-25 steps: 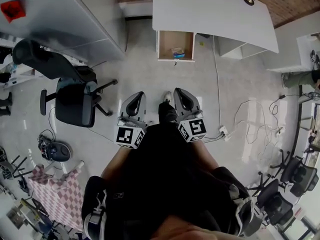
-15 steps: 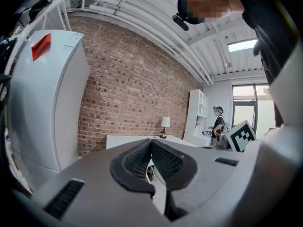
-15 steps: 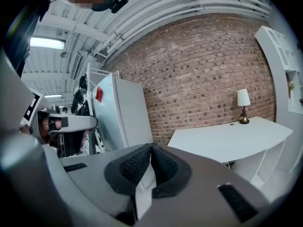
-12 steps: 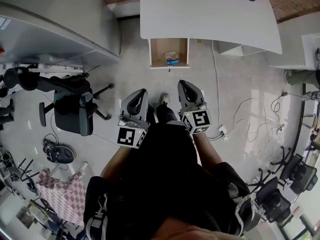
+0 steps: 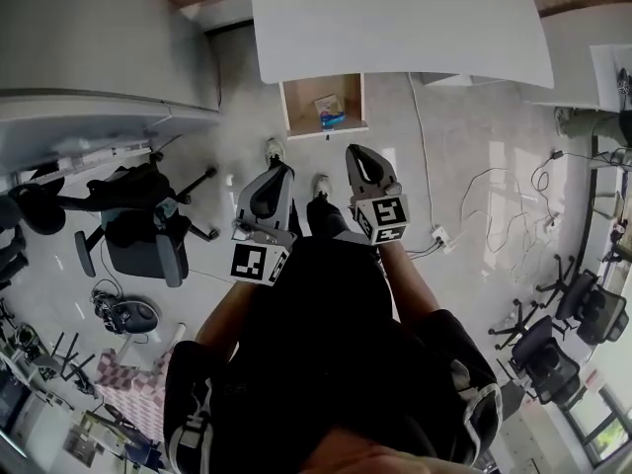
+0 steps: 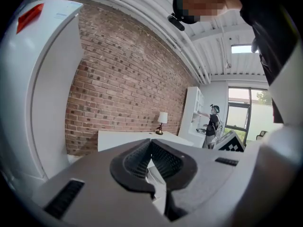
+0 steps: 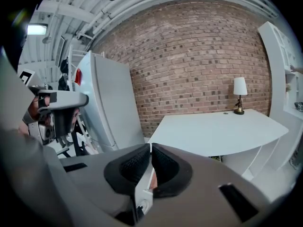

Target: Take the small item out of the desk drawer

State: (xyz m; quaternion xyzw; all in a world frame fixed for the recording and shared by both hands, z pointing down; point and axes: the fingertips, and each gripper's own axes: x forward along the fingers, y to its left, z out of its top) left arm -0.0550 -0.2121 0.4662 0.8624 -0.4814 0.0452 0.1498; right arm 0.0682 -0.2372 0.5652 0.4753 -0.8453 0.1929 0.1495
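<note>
Pale floor tiles run up to a white desk (image 5: 395, 28) set against a brick wall (image 7: 189, 56). Its drawer (image 5: 298, 102) already stands pulled out, ahead of both sets of fingertips and not yet within their reach. The small item (image 5: 331, 118), blue beside a pale packet, lies inside on the side nearer the right gripper (image 5: 353, 151). That gripper and the left gripper (image 5: 279, 169) each have their fingers pressed together on nothing. Opening looks done; the reach, the grasp and the lift out are all still to come. Against a second ago, the desk and drawer lie clearly closer to the fingertips, with less bare floor between. The item sits where it did.
</note>
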